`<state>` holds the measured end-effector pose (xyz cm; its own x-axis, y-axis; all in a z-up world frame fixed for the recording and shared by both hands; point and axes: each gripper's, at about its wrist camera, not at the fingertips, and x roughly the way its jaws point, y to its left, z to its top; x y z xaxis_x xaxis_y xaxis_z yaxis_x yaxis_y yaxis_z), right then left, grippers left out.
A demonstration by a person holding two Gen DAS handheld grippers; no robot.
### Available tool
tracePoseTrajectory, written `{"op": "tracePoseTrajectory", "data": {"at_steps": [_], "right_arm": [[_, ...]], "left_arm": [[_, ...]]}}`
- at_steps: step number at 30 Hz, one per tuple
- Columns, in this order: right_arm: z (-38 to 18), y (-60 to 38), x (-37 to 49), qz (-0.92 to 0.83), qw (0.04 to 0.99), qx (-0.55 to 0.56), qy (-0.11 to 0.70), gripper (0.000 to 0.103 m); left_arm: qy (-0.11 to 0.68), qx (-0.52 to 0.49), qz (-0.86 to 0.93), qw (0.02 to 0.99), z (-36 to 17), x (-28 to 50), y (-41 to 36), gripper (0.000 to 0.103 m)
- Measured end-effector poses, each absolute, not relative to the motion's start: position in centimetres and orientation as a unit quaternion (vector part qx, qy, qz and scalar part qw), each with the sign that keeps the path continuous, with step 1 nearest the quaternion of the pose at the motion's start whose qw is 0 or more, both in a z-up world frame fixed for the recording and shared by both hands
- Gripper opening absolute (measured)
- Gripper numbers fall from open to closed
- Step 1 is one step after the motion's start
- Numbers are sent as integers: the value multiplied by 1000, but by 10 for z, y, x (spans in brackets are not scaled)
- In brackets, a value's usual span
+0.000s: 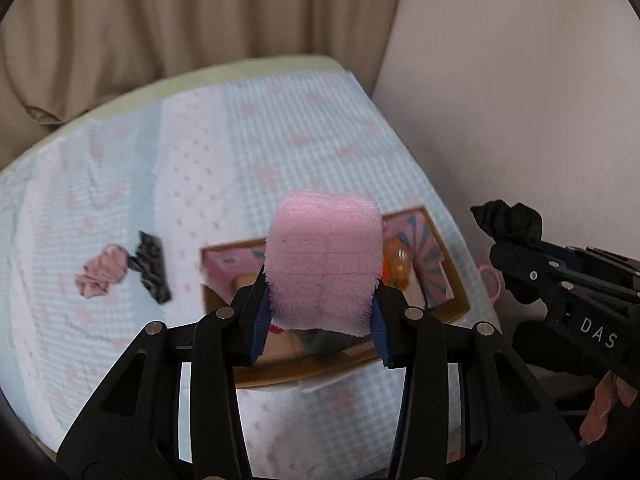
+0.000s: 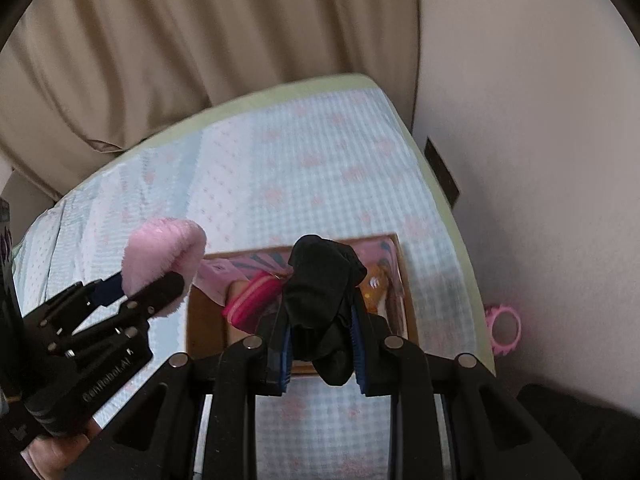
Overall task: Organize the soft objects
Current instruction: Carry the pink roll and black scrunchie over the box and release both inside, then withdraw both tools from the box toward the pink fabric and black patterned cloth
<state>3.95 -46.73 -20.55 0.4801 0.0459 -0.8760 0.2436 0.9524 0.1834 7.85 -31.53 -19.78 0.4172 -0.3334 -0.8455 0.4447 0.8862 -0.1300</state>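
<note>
My left gripper [image 1: 320,312] is shut on a fluffy pink cloth [image 1: 324,260] and holds it above an open cardboard box [image 1: 452,264] on the bed. The cloth also shows in the right wrist view [image 2: 160,256], left of the box [image 2: 200,320]. My right gripper [image 2: 322,344] is shut on a bunched black cloth [image 2: 320,292] above the box; in the left wrist view the black cloth [image 1: 508,220] is at the right. A crumpled pink fabric [image 1: 100,272] and a dark patterned fabric [image 1: 152,268] lie on the bed to the left.
The bed has a light blue checked cover [image 1: 280,140] with pink marks. The box holds an orange toy [image 1: 398,264] and a pink pouch [image 2: 252,300]. A beige curtain [image 2: 200,40] hangs behind, a wall [image 2: 540,160] stands right, and a pink ring [image 2: 504,330] lies beside the bed.
</note>
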Motion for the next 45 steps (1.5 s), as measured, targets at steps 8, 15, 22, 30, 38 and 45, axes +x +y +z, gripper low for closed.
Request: {"op": "tracePoseTrajectory", "data": {"at_steps": [8,15,22,30,38,45], "right_arm": [[-266,-496,59,-61,812,184,551,22],[-313,-505,76,-51,783,208,584,22],[-333,-515,84,-46,770,234,592,82],[-337,-520,84,-41,760,273,588,102],[-324,-514,80,-50,775,263,573,102],[-289,-502,74,-54,795,240,555,102]], "left_arm": [[556,70,-223,798,-272,101,-354,38],[592,99,-225,768,-316,113,-374,38],[605,103,-227,756,-329,121,-377,102],[598,134,-223,758,-325,116,-362,103],[587,122,-229,767,-307,114,-356,103],[563,111,-231,785,-276,107,-340,103]]}}
